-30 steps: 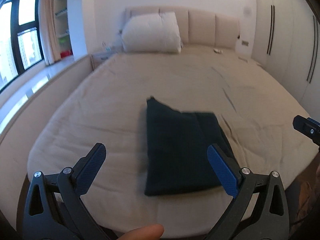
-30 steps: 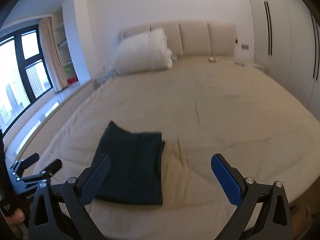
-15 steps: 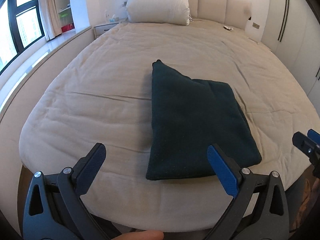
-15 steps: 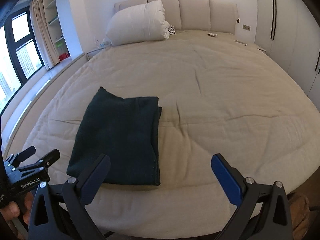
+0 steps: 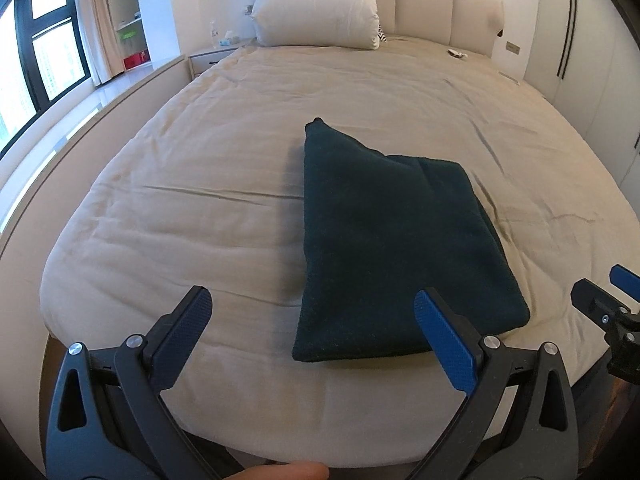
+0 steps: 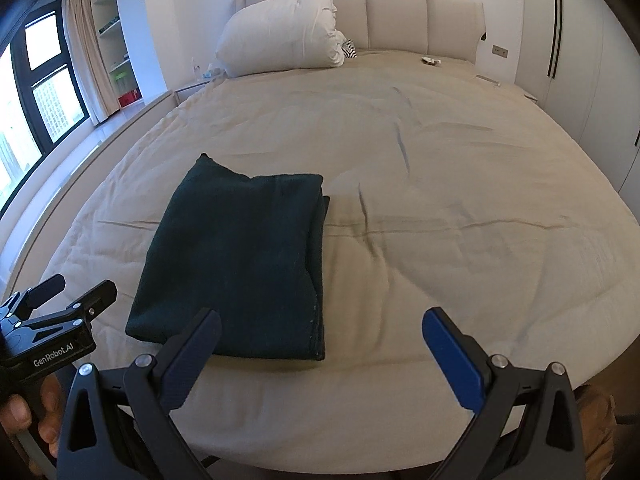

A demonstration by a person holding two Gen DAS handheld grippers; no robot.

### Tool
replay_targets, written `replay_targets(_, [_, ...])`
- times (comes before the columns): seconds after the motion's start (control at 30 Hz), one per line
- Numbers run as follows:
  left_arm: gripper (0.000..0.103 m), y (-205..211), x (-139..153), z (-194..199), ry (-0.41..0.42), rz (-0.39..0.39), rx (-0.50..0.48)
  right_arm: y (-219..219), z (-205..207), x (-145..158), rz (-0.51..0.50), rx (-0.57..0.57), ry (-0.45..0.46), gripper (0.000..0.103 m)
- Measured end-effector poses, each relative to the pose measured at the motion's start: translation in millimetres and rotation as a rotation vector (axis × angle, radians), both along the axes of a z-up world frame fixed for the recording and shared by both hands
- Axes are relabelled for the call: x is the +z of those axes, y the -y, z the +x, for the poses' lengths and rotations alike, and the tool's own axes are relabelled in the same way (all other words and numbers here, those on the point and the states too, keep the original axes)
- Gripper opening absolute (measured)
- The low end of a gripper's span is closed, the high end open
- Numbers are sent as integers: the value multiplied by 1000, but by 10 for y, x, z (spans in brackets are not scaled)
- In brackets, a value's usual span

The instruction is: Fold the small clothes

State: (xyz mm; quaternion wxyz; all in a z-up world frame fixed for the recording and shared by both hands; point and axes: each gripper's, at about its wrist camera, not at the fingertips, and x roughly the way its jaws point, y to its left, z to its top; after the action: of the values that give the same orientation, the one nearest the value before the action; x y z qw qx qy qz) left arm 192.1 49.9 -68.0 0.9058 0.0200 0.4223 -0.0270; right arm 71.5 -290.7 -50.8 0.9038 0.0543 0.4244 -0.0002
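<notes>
A dark green garment (image 5: 384, 240) lies folded into a flat rectangle on the beige bed (image 5: 200, 184), near its front edge. It also shows in the right wrist view (image 6: 240, 264). My left gripper (image 5: 312, 320) is open and empty, held above the bed's front edge, just short of the garment's near edge. My right gripper (image 6: 320, 336) is open and empty, to the right of the garment's near right corner. Each gripper shows at the edge of the other's view: the right gripper (image 5: 604, 312) and the left gripper (image 6: 60, 300).
A large white pillow (image 5: 316, 8) leans on the padded headboard (image 5: 440, 4). A nightstand (image 5: 208, 56) and window ledge (image 5: 80, 120) run along the left. White wardrobe doors (image 5: 580, 40) stand on the right. Small items (image 6: 430, 61) lie near the headboard.
Both grippers have tilted down and moved closer to the bed, so the folded garment looks larger and nearer. The garment itself has not moved. Both stay open.
</notes>
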Motion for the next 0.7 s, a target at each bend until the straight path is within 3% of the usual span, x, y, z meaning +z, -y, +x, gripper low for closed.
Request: replay_targets(0.7, [103, 1, -53, 79, -11, -1, 9, -11, -10, -27, -1, 6, -7, 103])
